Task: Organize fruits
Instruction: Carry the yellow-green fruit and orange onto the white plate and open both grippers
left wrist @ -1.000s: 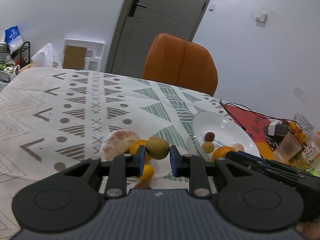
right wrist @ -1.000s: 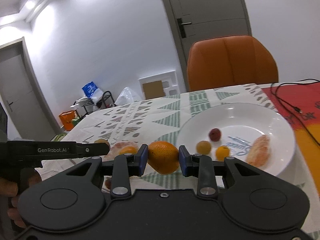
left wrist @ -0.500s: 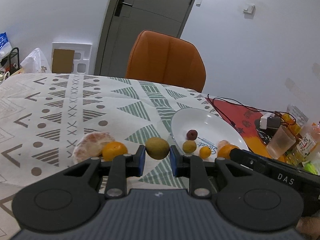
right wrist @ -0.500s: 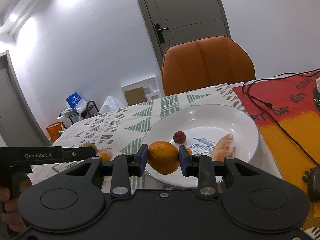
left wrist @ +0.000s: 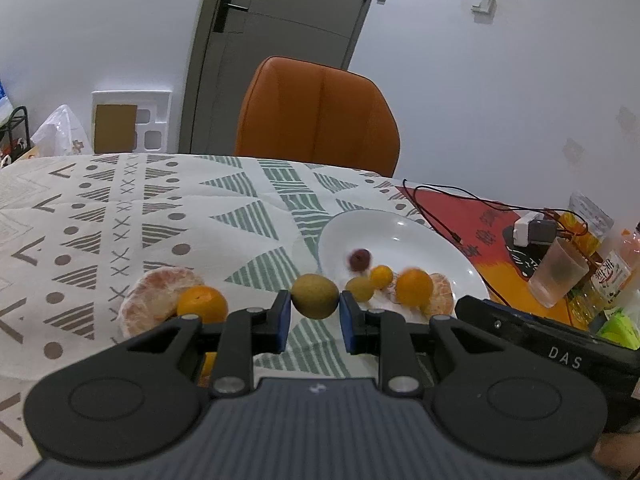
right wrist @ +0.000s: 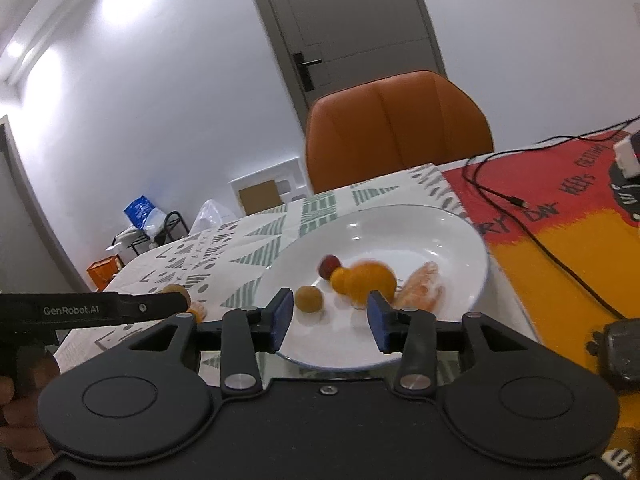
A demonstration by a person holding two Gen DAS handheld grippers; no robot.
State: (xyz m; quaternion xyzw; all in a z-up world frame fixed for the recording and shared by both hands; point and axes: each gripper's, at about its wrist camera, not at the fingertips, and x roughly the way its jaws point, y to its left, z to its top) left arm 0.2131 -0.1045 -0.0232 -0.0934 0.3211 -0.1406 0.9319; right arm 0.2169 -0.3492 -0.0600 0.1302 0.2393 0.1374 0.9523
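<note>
Two grippers: the left gripper (left wrist: 314, 316) clamps a greenish-yellow fruit (left wrist: 314, 296) above the tabletop (left wrist: 120, 216); the right gripper (right wrist: 328, 320) gapes wide, a blurred orange (right wrist: 370, 278) just ahead on the white plate (right wrist: 440, 232).

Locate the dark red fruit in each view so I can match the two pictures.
Left wrist: the red fruit lies mid-plate, right of centre in the picture, beyond the yellow-green fruit held in the left jaws.
Right wrist: the red fruit sits at picture centre, on the plate, just left of the blurred orange.
Shared landmark: the orange chair behind the table.
</note>
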